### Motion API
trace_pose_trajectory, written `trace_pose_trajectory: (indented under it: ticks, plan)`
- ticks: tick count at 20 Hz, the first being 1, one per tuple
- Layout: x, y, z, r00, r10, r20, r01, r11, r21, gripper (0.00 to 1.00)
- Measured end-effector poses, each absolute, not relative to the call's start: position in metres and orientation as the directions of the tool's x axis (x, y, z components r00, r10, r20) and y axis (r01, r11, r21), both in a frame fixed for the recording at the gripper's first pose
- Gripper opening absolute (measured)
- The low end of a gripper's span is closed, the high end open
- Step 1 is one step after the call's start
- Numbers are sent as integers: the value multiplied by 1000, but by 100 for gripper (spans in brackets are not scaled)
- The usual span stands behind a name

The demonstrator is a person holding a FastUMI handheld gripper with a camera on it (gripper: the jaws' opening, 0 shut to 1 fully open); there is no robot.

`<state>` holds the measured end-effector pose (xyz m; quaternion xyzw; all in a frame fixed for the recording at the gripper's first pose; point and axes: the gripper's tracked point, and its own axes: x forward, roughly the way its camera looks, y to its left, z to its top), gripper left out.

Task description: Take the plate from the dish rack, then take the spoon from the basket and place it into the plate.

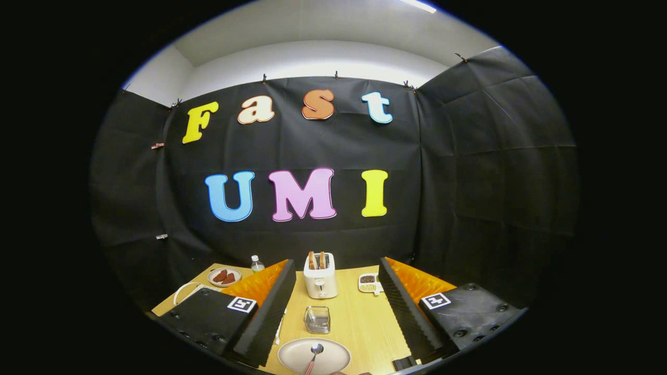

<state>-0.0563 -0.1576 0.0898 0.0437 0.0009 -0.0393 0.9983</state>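
gripper (333, 312) open, fingers spread wide, nothing between the pads. plate (313, 356) sits on the counter (365, 323) between the fingers, close in. spoon (314, 355) lies in the plate, bowl up near centre, handle toward the camera. wire basket (317, 319) just beyond the plate, toaster (320, 276) with two slices behind it. small sectioned dish (369, 283) right of toaster; plate of reddish food (224, 276) and bottle (257, 263) far left.

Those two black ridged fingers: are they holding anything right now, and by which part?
Nothing is held. The fingers stand wide apart, and the metal spoon lies between them in the round beige plate on the table.
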Motion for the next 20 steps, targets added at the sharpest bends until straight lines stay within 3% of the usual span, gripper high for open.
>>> trace_pose_trajectory:
  ticks: [20]
  plan:
    - [-15, -184, 76, 999, 23, -37, -19, 993, 121, 98]
